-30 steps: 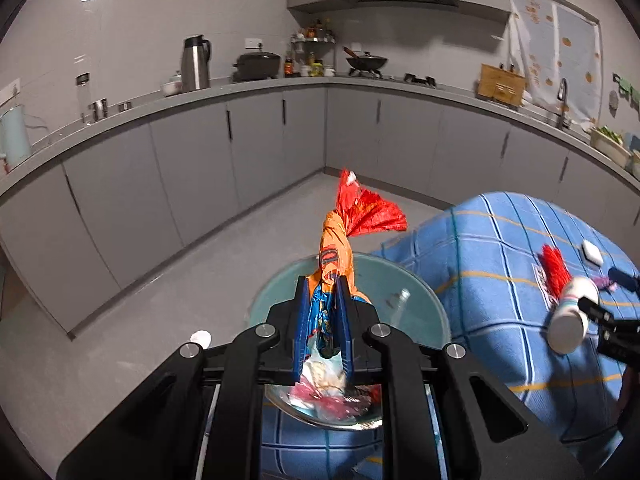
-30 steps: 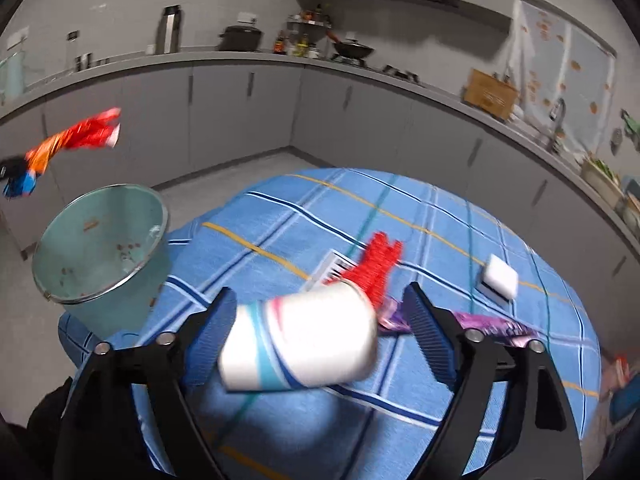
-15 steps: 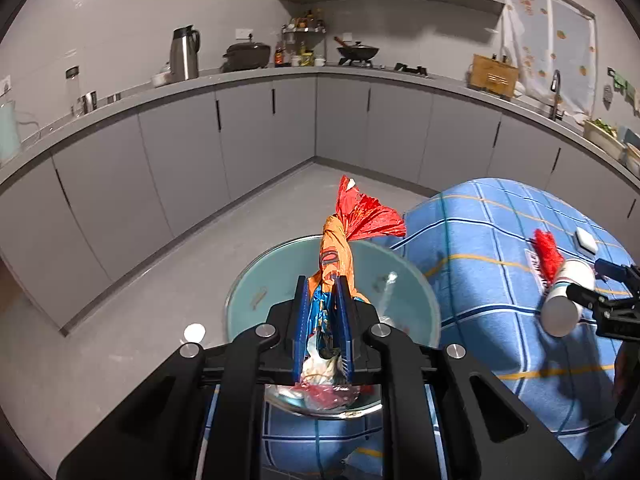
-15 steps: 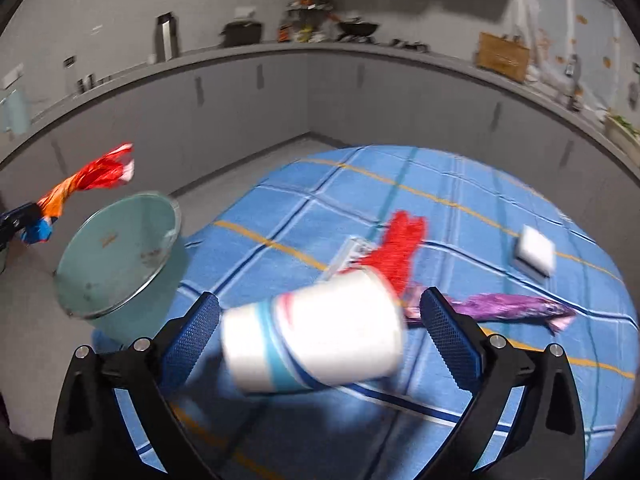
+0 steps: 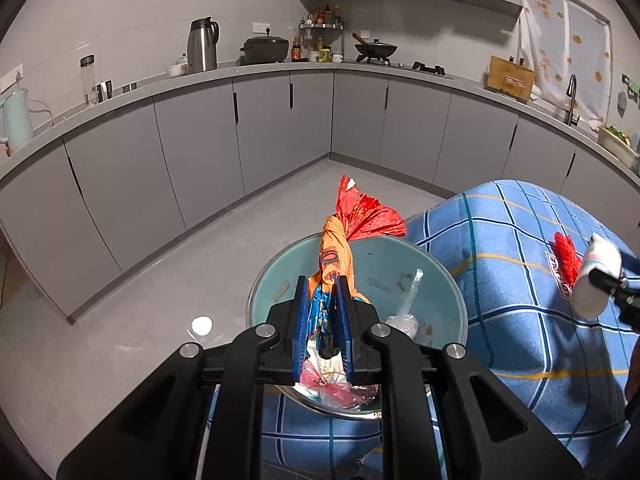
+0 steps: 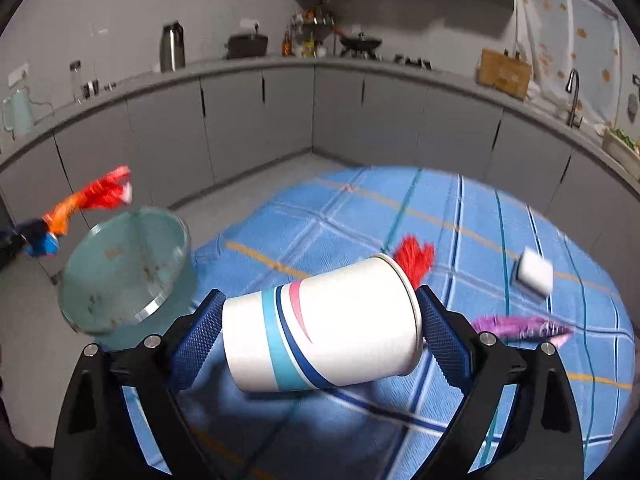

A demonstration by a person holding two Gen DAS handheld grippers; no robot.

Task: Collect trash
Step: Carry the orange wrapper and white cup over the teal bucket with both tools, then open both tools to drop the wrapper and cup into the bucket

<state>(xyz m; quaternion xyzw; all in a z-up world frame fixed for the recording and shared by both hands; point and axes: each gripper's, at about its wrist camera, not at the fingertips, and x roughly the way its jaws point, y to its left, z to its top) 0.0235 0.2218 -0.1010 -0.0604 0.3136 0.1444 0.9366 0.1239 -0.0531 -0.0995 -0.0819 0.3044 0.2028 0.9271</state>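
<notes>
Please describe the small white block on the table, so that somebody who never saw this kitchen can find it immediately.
Start from the round table with the blue checked cloth. On its right side, beyond the purple wrapper, lies the white block, alone on the cloth. It is the only flat, boxy, plain white thing there; the paper cup is round and striped.

A white cup [image 6: 320, 328] with light-blue, navy and pink stripes lies between the blue pads [image 6: 198, 340]. Beyond it are a blue plaid cloth [image 6: 460, 232], red scrap [image 6: 416, 258] and purple wrapper [image 6: 520, 326]; left, a pale-green bin [image 6: 120, 268].
</notes>
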